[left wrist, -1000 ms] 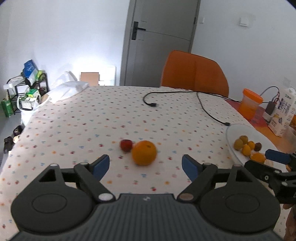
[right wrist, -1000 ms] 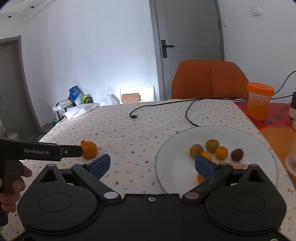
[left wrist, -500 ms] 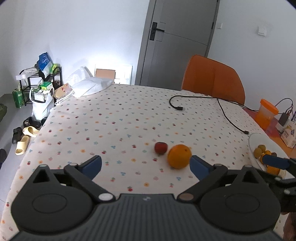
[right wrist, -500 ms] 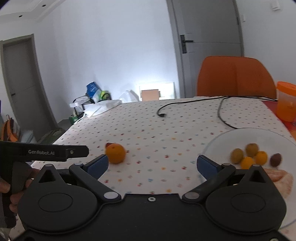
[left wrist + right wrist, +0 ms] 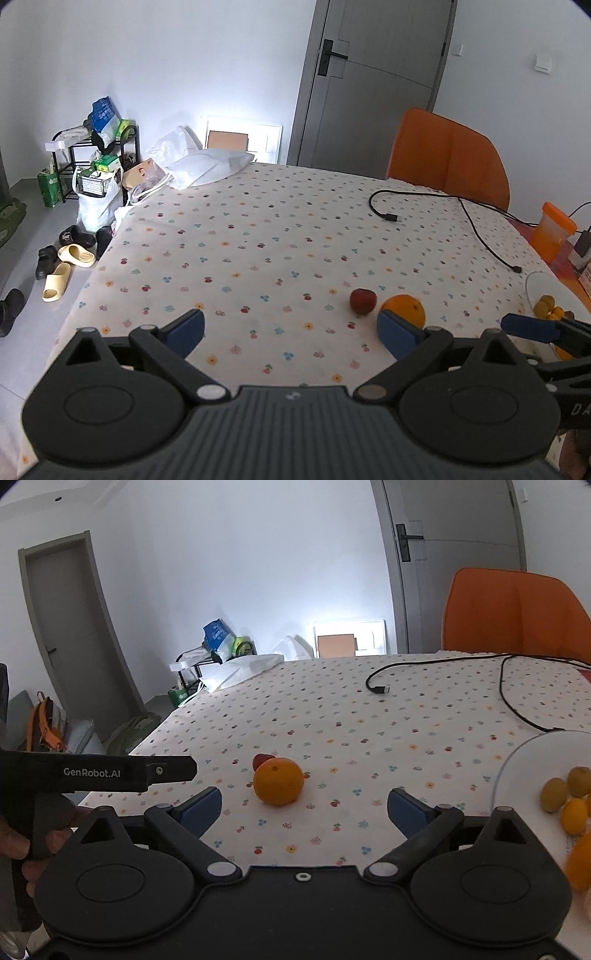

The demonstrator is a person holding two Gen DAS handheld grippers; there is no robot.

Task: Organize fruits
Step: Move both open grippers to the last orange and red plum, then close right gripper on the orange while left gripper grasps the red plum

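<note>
Table, covered with a white cloth printed with small fruits and flowers, fills both views. Orange chair stands at its far side; grey door behind. A second door shows at left in the right wrist view.

Clear plate sits at the table's right edge, holding several small yellow-green and orange fruits. A blurred orange shape at that view's right margin cannot be identified.

Black cable trails across the far right of the cloth, its plug end lying free. White bag rests on the far left corner. Orange-lidded cup stands beyond the plate.

Left gripper: jaws wide, nothing between them; its right finger overlaps the orange in view. Its body, seen from the right wrist, reads "GenRobot.AI" in white, and a hand grips the handle.

Right gripper: jaws closing yet wide apart, nothing pressed. The orange lies just ahead, between the finger lines but untouched.

Orange rests on the cloth, left of the plate and apart from it. Small red fruit sits just beside it, on the far left side.

Floor at left: shelf with packets, slippers; labels unreadable.
</note>
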